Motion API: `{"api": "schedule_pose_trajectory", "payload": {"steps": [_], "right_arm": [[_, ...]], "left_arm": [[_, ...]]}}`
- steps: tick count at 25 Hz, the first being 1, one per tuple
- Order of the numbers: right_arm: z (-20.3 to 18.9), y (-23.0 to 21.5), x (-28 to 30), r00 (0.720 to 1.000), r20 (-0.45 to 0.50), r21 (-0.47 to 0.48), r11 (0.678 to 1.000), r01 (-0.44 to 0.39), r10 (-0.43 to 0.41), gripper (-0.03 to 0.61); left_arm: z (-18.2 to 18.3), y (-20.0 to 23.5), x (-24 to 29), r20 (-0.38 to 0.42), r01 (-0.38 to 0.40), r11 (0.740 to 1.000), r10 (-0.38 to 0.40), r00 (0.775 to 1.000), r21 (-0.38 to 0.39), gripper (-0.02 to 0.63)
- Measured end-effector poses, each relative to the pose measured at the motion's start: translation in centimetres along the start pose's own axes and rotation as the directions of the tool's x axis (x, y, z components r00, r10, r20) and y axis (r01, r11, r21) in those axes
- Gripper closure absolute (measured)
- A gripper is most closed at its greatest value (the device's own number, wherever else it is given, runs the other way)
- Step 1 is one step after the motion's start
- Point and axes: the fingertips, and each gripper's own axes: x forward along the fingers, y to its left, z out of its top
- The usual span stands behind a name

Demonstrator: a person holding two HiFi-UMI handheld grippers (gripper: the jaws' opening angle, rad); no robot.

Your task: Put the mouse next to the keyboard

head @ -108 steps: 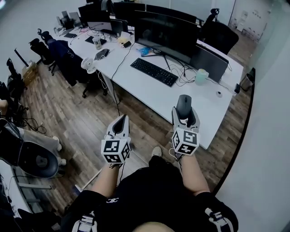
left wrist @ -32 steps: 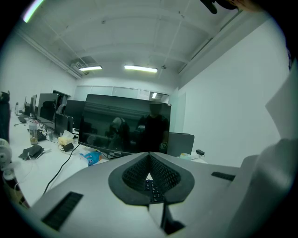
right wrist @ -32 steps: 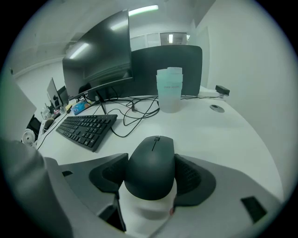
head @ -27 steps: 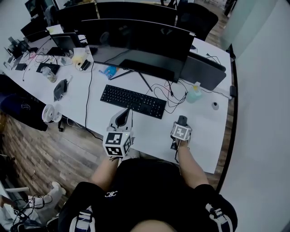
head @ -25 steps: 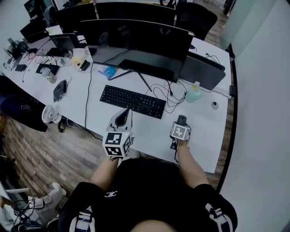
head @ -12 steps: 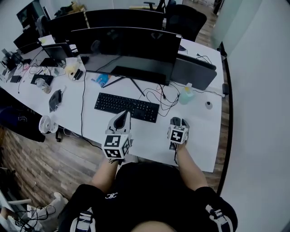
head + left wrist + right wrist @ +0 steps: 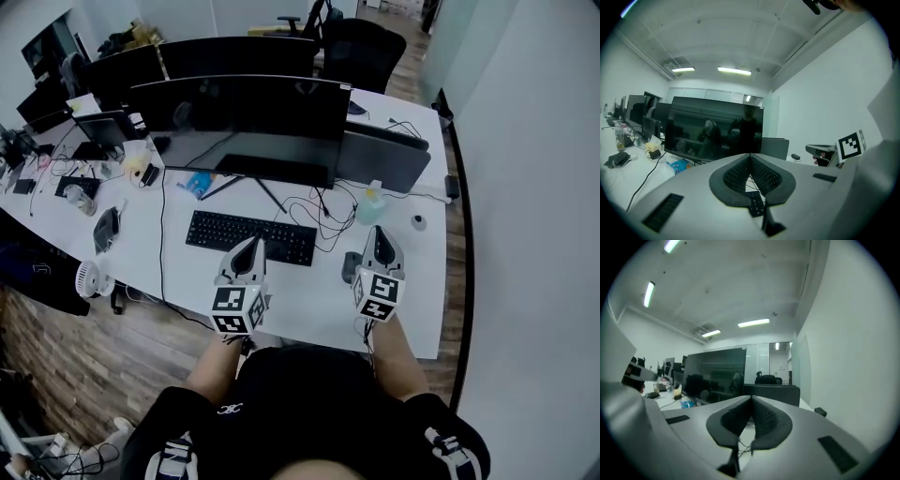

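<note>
In the head view the dark mouse (image 7: 350, 266) lies on the white desk (image 7: 309, 305), just right of the black keyboard (image 7: 238, 237). My right gripper (image 7: 382, 236) hovers beside the mouse, on its right. Its jaws are shut with nothing between them, which the right gripper view (image 7: 751, 398) confirms. My left gripper (image 7: 251, 246) hangs over the keyboard's front edge, shut and empty; its own view (image 7: 750, 155) shows the pads pressed together, with keyboard keys below them.
A wide dark monitor (image 7: 239, 108) stands behind the keyboard, with tangled cables (image 7: 328, 211) at its foot. A pale bottle (image 7: 370, 202) and a small round object (image 7: 418, 222) sit at the back right. The desk's right end is close to a white wall.
The right gripper, which was down on the mouse, has let it go, risen and shut. The mouse now lies alone by the keyboard. The head view has shifted.
</note>
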Motion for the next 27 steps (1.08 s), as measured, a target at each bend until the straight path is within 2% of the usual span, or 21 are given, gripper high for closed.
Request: {"api": "schedule_pose_trajectory", "payload": {"steps": [4, 7, 27], "right_arm": [[4.5, 0.1, -1.9, 0.992, 0.12, 0.017, 0.999, -0.045, 0.042, 0.566], [5.6, -0.1, -2.7, 0.989, 0.147, 0.015, 0.999, -0.035, 0.032, 0.566], [4.2, 0.7, -3.3, 0.991, 0.108, 0.023, 0.997, -0.078, 0.075, 0.565]], "left_arm": [[1.0, -0.3, 0.1, 0.027, 0.006, 1.0, -0.006, 1.0, -0.003, 0.601], [1.5, -0.1, 0.3, 0.039, 0.003, 1.0, -0.003, 0.999, 0.001, 0.601], [1.2, -1.1, -0.2, 0.007, -0.006, 1.0, 0.006, 1.0, 0.005, 0.601]]}}
